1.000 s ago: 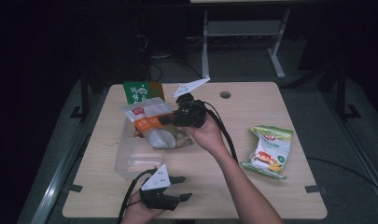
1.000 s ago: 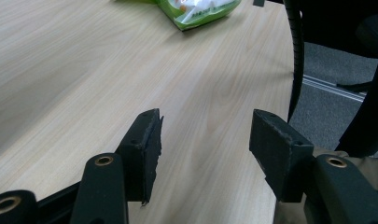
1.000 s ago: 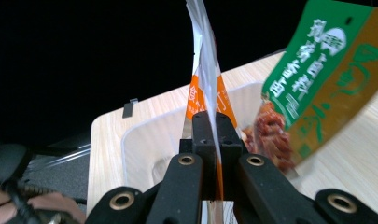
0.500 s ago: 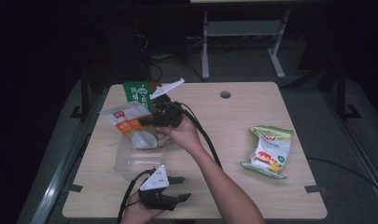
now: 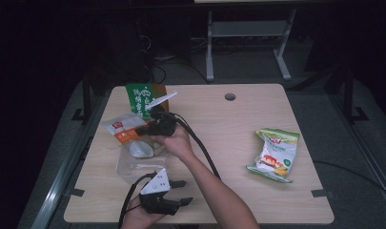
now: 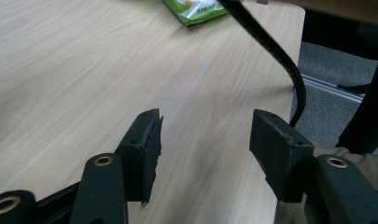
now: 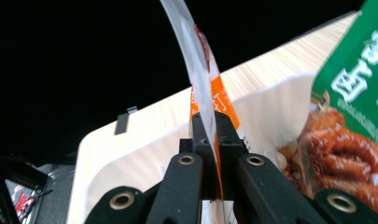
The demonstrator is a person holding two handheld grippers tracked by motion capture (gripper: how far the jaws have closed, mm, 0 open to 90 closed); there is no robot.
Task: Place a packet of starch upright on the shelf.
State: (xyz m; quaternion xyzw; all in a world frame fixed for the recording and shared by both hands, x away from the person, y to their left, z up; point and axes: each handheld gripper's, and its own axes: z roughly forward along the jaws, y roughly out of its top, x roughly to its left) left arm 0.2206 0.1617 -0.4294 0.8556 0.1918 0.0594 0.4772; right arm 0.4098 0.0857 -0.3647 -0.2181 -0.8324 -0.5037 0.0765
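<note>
right gripper view: orange snack packet [image 7: 203, 81] pinched edge-on between the closed right hand-held gripper [image 7: 209, 122]

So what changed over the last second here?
The right gripper, clamped on the white-and-orange packet, carried it leftward and down toward the clear tray. The left gripper stayed open near the table's front edge. The green chip bag and dark green bag stayed put.

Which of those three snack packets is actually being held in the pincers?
The orange and white packet, pinched by its edge in the right gripper. The dark green packet lies behind it, and the light green packet lies alone far right.
</note>
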